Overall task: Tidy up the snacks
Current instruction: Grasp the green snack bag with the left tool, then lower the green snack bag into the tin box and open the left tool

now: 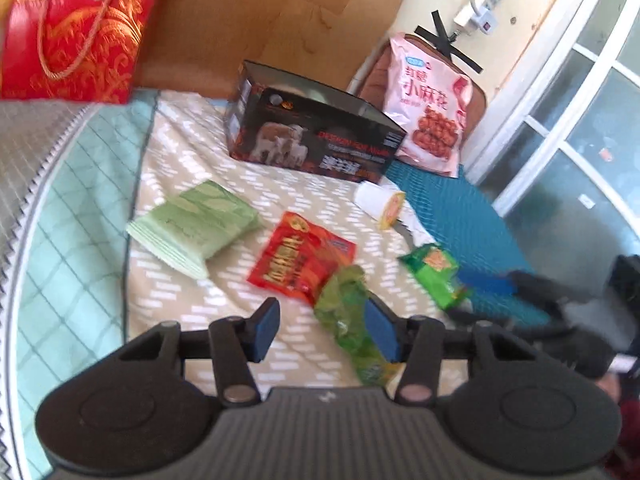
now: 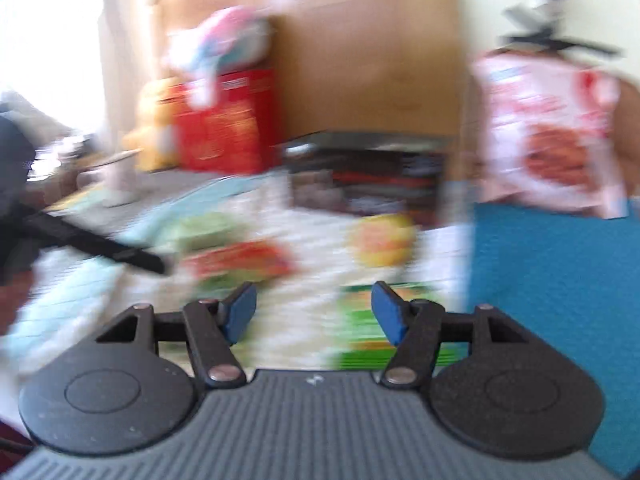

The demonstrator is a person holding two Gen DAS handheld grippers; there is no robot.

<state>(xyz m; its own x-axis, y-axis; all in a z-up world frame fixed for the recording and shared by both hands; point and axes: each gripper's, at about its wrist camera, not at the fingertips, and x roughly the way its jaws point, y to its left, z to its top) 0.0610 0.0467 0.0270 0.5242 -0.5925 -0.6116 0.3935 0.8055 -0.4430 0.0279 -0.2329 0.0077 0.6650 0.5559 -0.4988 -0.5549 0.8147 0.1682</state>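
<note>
Fig.: materials & finish. Bedsheet: matt woven cloth w/ printed dashes; teal quilted cloth at its edge. Red snack pouch & crumpled green wrapper: glossy plastic film. Pink bag: smooth plastic, slight sheen. Black box: glossy printed card. Brown panel behind: matt corrugated cardboard. Left tongs: matt black plastic, blue rubbery pads, metal rivets. Right view too blurred for finish.

black box, pink bag, red packet, pale green pack, beige sheet with white dashes, blue mat.
</note>
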